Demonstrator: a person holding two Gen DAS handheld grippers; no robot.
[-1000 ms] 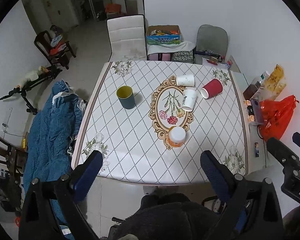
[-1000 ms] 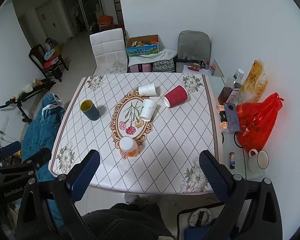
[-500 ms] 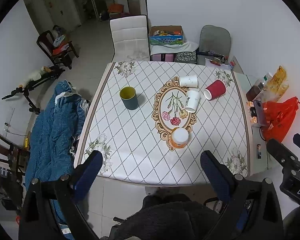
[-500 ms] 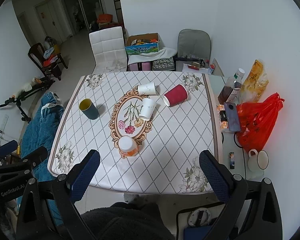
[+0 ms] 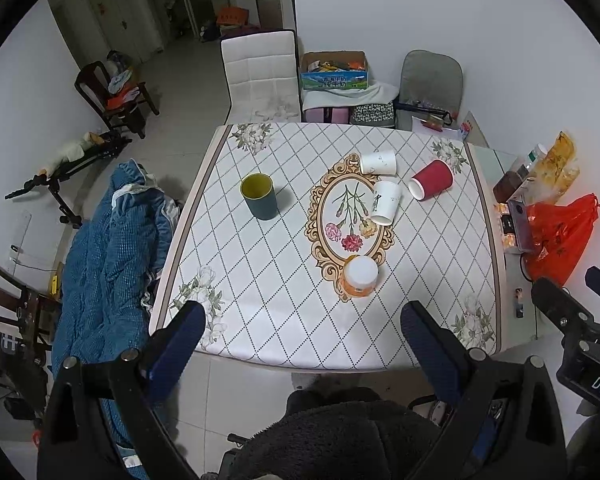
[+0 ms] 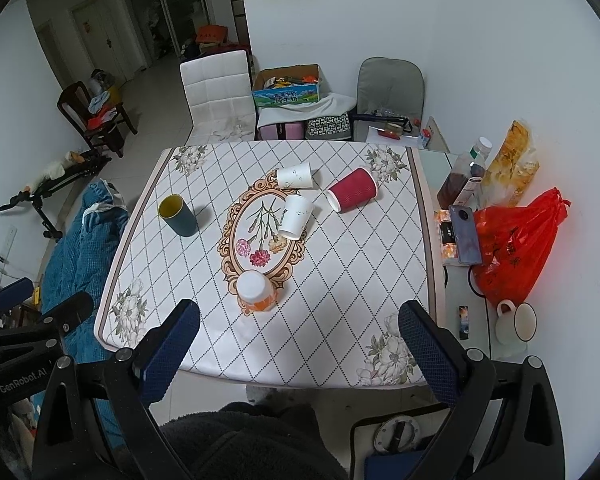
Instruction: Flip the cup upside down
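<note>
Approach stage, judging by the gap: both grippers hover high off the near table (image 5: 260,320) edge, nothing grasped. L to R: dark green cup (image 5: 259,196) stands upright at left, mouth up, so likely the one to flip; two white paper cups (image 5: 385,208) and a red paper cup (image 5: 431,179) lie on their sides far right of centre; orange cup (image 5: 359,275) near centre already sits bottom-up. Left gripper (image 5: 300,344) and right gripper (image 6: 298,344): jaws spread wide, empty. Next move prob. needs a descent to a cup w/ a side grasp.

Five cups sit on the table (image 6: 340,304): two white paper cups (image 6: 296,175) (image 6: 296,216) and one red cup (image 6: 352,195) (all on their sides), one green cup (image 6: 178,215) upright, one orange cup (image 6: 255,292) inverted.
</note>
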